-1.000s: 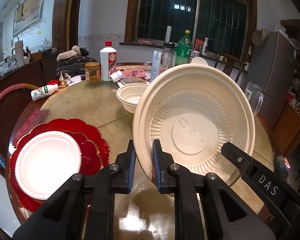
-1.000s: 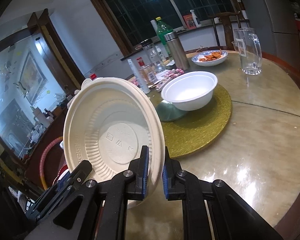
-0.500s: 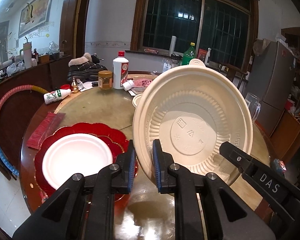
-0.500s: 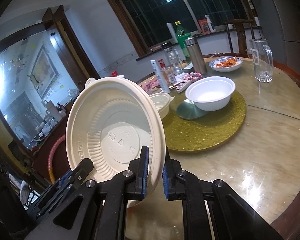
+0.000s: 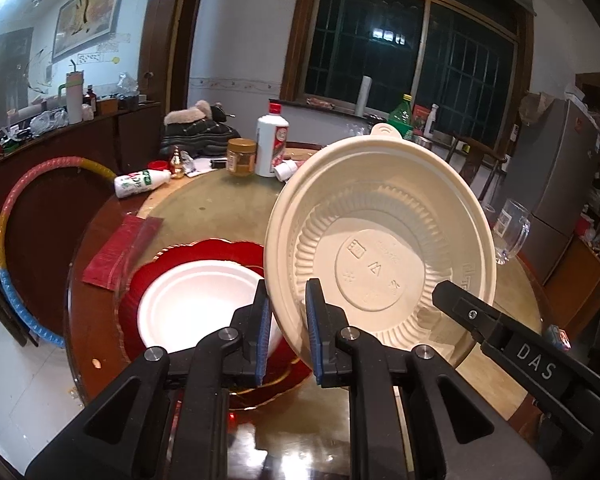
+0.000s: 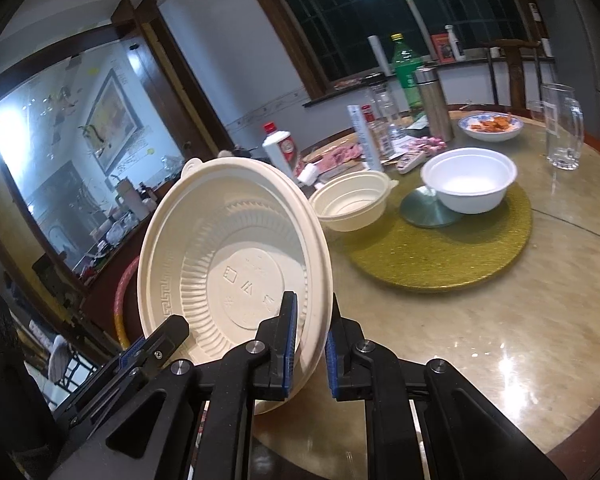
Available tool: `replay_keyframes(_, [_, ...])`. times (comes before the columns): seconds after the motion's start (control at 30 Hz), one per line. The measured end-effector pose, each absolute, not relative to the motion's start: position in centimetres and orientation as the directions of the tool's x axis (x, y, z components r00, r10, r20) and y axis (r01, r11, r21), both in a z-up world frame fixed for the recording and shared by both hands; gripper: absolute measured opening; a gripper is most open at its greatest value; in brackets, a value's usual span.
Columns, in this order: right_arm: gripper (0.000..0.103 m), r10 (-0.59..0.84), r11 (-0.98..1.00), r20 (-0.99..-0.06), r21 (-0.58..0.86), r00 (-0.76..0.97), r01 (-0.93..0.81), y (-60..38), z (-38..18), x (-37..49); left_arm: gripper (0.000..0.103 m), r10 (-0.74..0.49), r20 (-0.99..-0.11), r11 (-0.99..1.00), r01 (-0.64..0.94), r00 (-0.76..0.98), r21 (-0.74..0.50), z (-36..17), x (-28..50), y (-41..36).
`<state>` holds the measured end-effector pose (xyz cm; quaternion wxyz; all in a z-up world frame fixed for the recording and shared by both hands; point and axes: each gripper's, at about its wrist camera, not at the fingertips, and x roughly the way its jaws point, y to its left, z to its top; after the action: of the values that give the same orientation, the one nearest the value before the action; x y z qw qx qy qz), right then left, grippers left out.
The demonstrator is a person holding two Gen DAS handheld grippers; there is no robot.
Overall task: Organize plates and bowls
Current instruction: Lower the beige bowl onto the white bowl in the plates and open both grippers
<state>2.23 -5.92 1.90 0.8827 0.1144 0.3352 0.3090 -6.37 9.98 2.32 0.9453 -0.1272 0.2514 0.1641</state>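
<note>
Both tongs, left [image 5: 286,334] and right [image 6: 310,340], clamp one ribbed cream bowl [image 5: 380,256] (round, tilted).

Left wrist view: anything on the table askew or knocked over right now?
Yes. A small white plastic bottle with a green label lies on its side near the far left edge of the round table. The cream ridged plastic lid is tilted only because both grippers hold it.
</note>
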Motion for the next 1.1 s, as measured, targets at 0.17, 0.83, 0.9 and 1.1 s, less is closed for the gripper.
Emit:
replay_keyframes(0.17, [0.013, 0.646, 0.762, -0.521, 0.408, 0.557, -0.503, -4.4, 1.9, 2.1, 0.014, 0.281, -0.505, 0.903, -0.403, 0.816, -0.149, 2.5, -7.3, 10.9])
replay_keyframes(0.83, [0.013, 0.662, 0.738, -0.582, 0.390, 0.473, -0.551, -0.7, 0.4, 2.1, 0.015, 0.299, -0.577, 0.874, -0.461, 0.760, -0.155, 0.4, -7.8, 14.2])
replay_keyframes(0.9, [0.013, 0.662, 0.736, -0.587, 0.390, 0.466, -0.554, -0.4, 0.2, 2.2, 0.015, 0.299, -0.581, 0.872, -0.464, 0.757, -0.155, 0.2, -7.8, 14.4])
replay_keyframes(1.1, [0.013, 0.664, 0.730, -0.595, 0.386, 0.452, -0.564, 0.4, 0.1, 2.1, 0.015, 0.301, -0.591, 0.865, -0.475, 0.749, -0.161, 0.1, -7.8, 14.7])
